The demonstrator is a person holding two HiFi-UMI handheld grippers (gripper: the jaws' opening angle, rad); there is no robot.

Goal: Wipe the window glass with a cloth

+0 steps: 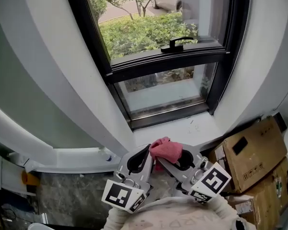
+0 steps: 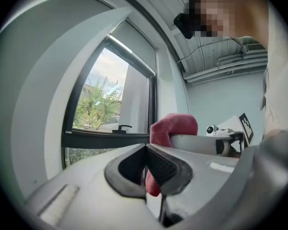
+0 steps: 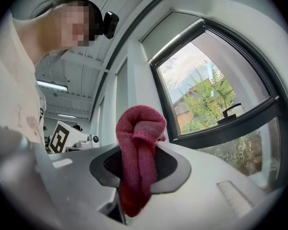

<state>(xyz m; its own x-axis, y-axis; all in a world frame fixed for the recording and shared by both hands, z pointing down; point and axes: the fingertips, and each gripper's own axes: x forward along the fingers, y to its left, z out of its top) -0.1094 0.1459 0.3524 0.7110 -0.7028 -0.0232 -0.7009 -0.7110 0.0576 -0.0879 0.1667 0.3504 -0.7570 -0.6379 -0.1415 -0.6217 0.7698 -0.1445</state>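
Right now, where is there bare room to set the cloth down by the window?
The white sill is bare, between the black window frame above and the cloth held by the left gripper and right gripper. To its right, the cardboard boxes crowd the corner, and low left looks cluttered.

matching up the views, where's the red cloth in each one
Head view: cloth low centre.
Left gripper view: cloth just right of centre, to the right of the black window handle.
Right gripper view: cloth centre, in the jaws.
Shared landmark: the handle.
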